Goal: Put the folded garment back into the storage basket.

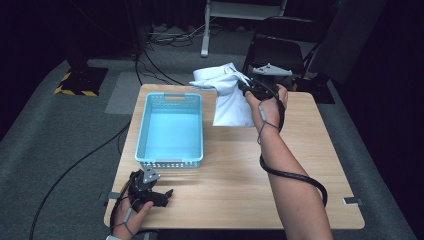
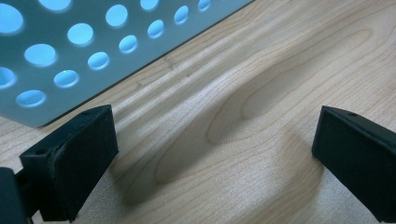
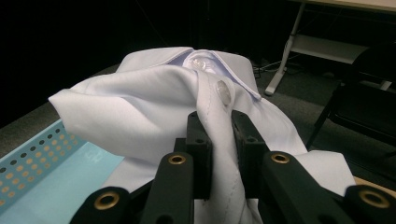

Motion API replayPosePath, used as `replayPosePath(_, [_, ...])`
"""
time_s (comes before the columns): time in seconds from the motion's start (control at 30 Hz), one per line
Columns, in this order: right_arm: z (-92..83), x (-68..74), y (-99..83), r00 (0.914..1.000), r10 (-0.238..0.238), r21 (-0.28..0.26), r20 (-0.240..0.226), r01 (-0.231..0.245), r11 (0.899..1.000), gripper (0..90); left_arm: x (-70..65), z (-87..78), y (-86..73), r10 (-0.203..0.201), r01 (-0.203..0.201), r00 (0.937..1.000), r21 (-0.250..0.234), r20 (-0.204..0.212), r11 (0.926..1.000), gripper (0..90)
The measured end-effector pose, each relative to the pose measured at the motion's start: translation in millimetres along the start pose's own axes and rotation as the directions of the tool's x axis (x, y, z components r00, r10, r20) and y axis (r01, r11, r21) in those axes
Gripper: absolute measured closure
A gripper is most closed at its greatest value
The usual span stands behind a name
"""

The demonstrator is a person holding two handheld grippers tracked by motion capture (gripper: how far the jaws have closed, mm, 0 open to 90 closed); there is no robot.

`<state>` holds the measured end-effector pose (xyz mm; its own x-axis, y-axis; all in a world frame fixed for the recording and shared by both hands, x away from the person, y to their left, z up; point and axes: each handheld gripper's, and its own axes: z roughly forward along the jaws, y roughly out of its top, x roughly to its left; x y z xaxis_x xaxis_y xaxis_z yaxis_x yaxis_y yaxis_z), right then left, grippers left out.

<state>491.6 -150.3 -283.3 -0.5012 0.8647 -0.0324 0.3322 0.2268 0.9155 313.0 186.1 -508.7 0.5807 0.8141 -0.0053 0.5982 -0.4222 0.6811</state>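
The right gripper (image 1: 248, 86) is at the far side of the table (image 1: 235, 175), right of the middle, and its jaws are clamped on a fold of the white shirt (image 1: 227, 95). In the right gripper view the two black jaws pinch the buttoned front edge of the shirt (image 3: 187, 112) between them, with one clear button just above the pads and the collar bunched beyond. The right forearm reaches in from the near edge on a long diagonal toward the far side, wrist fairly straight, hand wrapped round the gripper body, a black cable looping beside the arm. Part of the shirt is lifted and gathered toward the far left of the gripper, above the table's far edge; the rest lies flat on the wood below the hand.

The light blue basket (image 1: 170, 130) stands left of the shirt, in the left half of the table, close to it but apart from the cloth lying on the wood.

The left gripper (image 1: 162, 196) rests low at the near left corner of the table, the hand behind it at the edge. Its jaws stand wide apart with bare wood between them, and the perforated basket wall (image 2: 70, 51) rises just beyond.
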Motion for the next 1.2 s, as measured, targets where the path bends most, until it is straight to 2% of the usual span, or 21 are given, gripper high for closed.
replayPosePath(0.53, [10.3,17.4,5.1,0.9996,-0.001,-0.012,-0.029,0.000,1.000,79.5,0.1,0.0,0.0,0.001,-0.001,1.0000,0.000,0.000,1.0000,0.3])
replayPosePath(1.2, [29.9,49.9,9.9,0.9964,-0.010,-0.020,-0.084,0.009,1.000,79.5,0.0,0.0,0.0,-0.001,0.001,1.0000,0.001,0.001,1.0000,0.3])
